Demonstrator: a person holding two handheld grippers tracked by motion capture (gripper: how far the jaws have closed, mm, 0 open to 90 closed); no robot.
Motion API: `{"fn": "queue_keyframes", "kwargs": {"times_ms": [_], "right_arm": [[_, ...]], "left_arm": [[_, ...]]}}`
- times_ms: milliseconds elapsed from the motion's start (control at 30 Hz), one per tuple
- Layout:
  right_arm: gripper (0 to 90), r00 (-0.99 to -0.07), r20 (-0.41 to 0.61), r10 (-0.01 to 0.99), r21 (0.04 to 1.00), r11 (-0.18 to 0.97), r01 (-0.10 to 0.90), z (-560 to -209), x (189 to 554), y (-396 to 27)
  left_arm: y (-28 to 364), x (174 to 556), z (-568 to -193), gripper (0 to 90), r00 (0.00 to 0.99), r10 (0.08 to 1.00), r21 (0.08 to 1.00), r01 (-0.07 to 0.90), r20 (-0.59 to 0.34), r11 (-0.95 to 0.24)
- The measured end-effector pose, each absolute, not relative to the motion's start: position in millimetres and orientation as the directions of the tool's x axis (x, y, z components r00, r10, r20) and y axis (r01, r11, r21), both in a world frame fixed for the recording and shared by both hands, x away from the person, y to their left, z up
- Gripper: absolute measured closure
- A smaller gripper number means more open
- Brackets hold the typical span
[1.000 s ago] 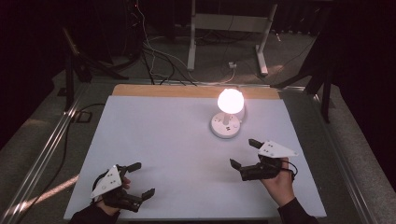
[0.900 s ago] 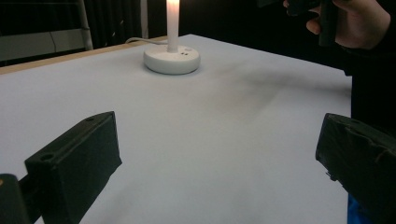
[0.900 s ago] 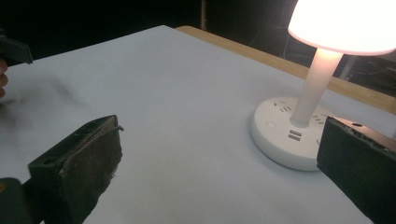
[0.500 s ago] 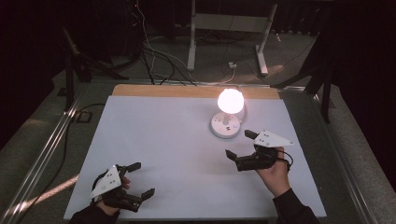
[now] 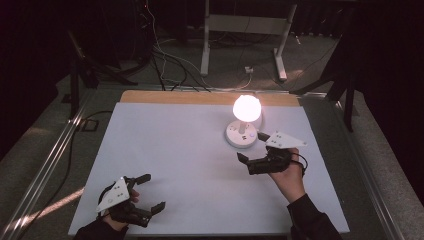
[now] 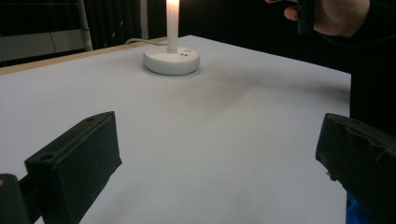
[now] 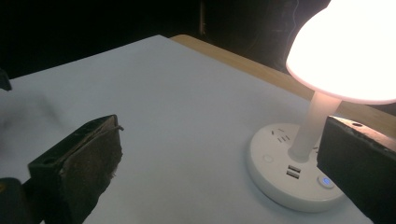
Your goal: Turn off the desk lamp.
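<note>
A small white lamp (image 5: 245,121) stands lit on the white table (image 5: 175,145), right of centre toward the back. Its shade (image 7: 348,51) glows above a thin stem, and its round base (image 7: 285,179) carries sockets and a blue-lit button (image 7: 324,181). My right gripper (image 5: 252,148) hovers open just in front and to the right of the base, with nothing between its jaws. My left gripper (image 5: 150,192) rests open near the table's front left corner, far from the lamp (image 6: 172,49). The person's right hand (image 6: 336,16) shows at the top of the left gripper view.
A wooden strip (image 5: 200,97) runs along the table's far edge. Cables (image 5: 165,60) and a metal stand (image 5: 245,35) lie on the dark floor behind the table. A rail (image 5: 45,165) runs beside the left edge.
My right gripper has moved forward and left, closer to the lamp's base. The left gripper has stayed in place.
</note>
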State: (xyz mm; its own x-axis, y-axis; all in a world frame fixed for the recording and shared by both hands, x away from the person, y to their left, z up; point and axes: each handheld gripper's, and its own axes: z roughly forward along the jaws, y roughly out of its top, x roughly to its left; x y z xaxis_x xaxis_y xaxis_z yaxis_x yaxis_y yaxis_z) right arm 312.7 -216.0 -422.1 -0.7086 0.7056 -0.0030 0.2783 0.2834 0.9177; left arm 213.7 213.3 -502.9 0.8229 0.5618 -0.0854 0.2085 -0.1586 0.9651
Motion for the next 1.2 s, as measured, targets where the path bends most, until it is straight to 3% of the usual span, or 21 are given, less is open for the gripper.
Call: {"fn": "queue_keyframes", "kwargs": {"times_ms": [67,833,1200], "right_arm": [[0.0,-0.717,0.038,0.696,0.918,0.26,0.3,-422.2,315.7,-215.8],[0.0,-0.705,0.038,0.708,0.922,0.248,0.299,-424.1,345.1,-204.4],[0.0,-0.702,0.015,0.712,0.891,0.31,0.333,-429.8,360.5,-189.8]], "left_arm": [[213.3,213.4,-502.8,0.5,0.823,0.562,0.965,0.208,-0.084,-0.159],[213.8,213.4,-502.3,0.5,0.823,0.561,0.965,0.212,-0.092,-0.153],[214.4,213.6,-502.2,0.5,0.824,0.559,0.966,0.214,-0.098,-0.146]]}}
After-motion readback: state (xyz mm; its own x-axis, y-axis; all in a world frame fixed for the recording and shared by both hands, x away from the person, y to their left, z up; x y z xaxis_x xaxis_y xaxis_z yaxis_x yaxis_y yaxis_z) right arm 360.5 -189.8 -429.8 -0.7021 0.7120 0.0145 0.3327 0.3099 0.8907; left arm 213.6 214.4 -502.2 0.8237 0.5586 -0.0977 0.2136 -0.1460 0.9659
